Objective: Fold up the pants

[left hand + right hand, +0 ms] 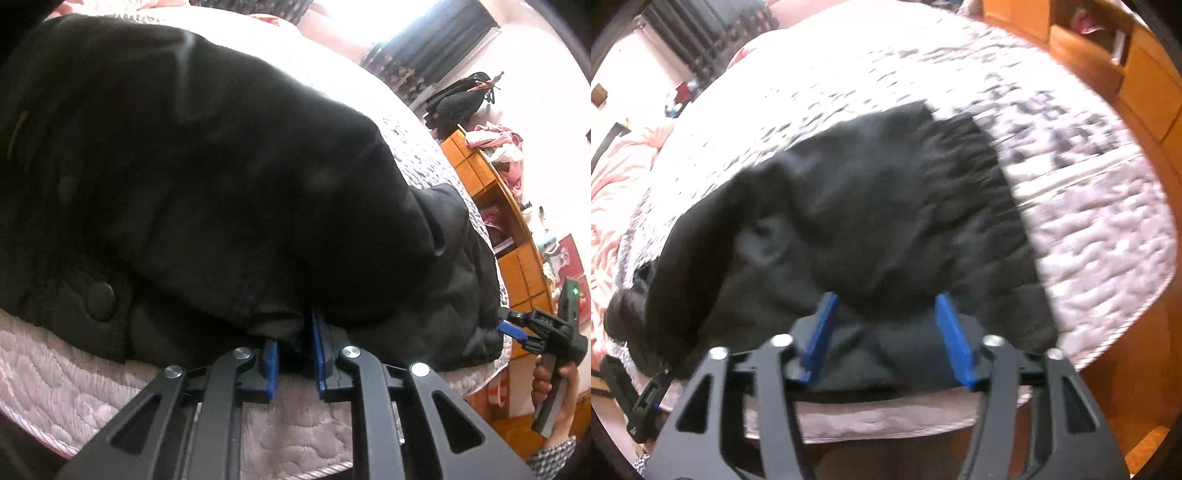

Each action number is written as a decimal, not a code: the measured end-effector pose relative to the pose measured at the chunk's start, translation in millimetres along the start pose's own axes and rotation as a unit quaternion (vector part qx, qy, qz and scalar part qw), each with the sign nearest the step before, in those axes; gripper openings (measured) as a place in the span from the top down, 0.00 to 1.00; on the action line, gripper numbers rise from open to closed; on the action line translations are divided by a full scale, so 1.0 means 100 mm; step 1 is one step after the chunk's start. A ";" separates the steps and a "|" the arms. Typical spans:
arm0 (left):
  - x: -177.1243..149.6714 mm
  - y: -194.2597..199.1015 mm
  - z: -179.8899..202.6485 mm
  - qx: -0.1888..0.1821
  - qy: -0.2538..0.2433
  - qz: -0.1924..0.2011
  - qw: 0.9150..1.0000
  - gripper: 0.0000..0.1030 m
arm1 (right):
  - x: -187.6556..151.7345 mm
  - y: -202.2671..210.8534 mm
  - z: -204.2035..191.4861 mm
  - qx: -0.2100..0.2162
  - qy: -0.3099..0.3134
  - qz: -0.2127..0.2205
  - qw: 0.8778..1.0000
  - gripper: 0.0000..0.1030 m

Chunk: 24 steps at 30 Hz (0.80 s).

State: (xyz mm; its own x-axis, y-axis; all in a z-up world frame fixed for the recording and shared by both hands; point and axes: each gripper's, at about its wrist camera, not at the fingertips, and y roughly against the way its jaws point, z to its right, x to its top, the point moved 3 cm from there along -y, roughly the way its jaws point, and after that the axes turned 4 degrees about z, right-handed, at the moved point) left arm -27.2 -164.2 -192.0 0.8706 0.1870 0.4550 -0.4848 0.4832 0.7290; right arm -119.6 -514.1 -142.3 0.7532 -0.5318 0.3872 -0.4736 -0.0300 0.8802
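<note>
A bedroom: a quilted pale bed (pixel 1089 240) carries the black pants (pixel 221 177), bunched in a thick heap along its near edge. The left gripper (pixel 293 354) has its fingers drawn together, pinching a fold of the pants' hem at 6 o'clock. The right gripper (pixel 886 339) stands with fingers apart, cloth lying between them unpressed. To fold well, I judge the right should clamp a matching edge first, then both lift level. A wooden shelf unit (pixel 495 206) at 3 o'clock stands clear; a pink blanket (pixel 613 206) lies at 9.
</note>
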 end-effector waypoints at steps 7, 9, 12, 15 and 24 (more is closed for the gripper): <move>0.02 0.01 -0.21 -0.006 0.022 -0.015 1.000 0.80 | -0.01 -0.23 0.42 -0.031 0.010 -0.043 0.999 0.25; 0.01 0.02 -0.23 -0.008 0.029 -0.020 0.999 0.79 | -0.05 -0.31 0.41 -0.040 0.026 -0.042 0.998 0.34; 0.01 0.01 -0.24 -0.008 0.028 -0.022 0.999 0.75 | -0.06 -0.36 0.38 -0.023 0.025 -0.041 0.999 0.68; 0.02 -0.01 -0.17 -0.011 0.025 -0.026 0.999 0.67 | 0.00 -0.29 0.33 -0.017 0.026 -0.033 0.999 0.88; 0.00 0.01 -0.14 -0.029 0.015 -0.035 0.999 0.51 | -0.04 -0.36 0.57 -0.082 -0.003 -0.051 0.995 0.84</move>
State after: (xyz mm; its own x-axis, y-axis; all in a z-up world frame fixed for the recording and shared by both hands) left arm -26.2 -151.9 -197.9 0.9046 0.1766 0.3879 -0.4181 0.5444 0.7272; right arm -131.9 -559.3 -191.3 0.7911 -0.5375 0.2919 -0.3132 0.0539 0.9482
